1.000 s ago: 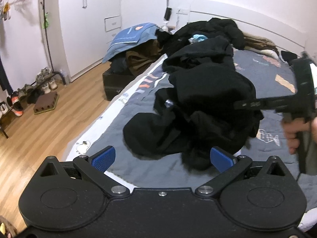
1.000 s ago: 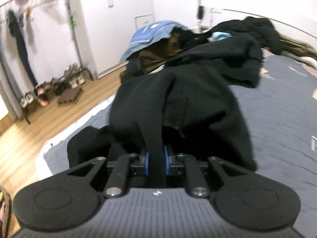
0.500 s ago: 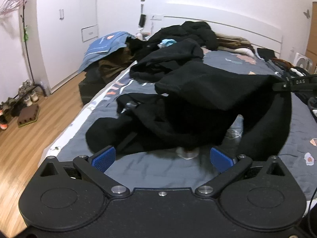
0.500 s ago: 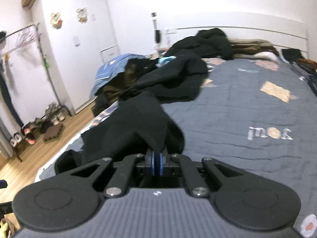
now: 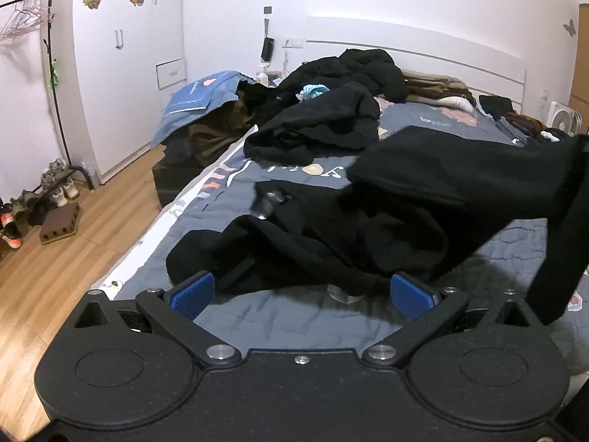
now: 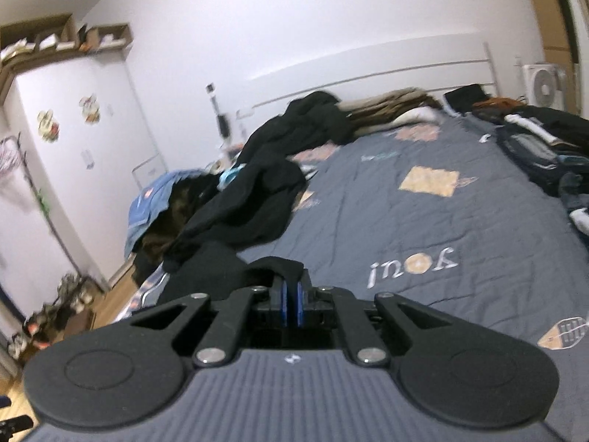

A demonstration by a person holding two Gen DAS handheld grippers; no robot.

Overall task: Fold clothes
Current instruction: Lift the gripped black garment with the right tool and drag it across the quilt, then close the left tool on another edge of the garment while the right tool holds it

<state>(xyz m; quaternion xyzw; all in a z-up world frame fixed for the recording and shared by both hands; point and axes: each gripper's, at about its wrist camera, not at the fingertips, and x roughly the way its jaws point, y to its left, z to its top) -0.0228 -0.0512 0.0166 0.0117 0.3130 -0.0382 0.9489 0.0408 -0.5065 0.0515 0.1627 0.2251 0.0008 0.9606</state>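
A black garment (image 5: pixel 331 235) lies crumpled on the grey quilt (image 5: pixel 294 313) near the bed's foot. One part of it (image 5: pixel 460 169) is lifted and stretched to the right. My left gripper (image 5: pixel 302 294) is open and empty, low over the quilt just before the garment. My right gripper (image 6: pixel 290 304) is shut on an edge of the black garment (image 6: pixel 276 267), held above the bed; the rest hangs down to the left (image 6: pixel 210 269).
A pile of dark clothes (image 5: pixel 331 118) lies farther up the bed. Folded clothes (image 6: pixel 545 140) sit along the far right side. A blue-covered box (image 5: pixel 198 107) stands beside the bed. Shoe rack (image 5: pixel 40 199) on the wood floor at left.
My right gripper has lifted the garment's edge and carried it to the right across the bed, stretching the cloth. My left gripper has tilted up and stayed open.
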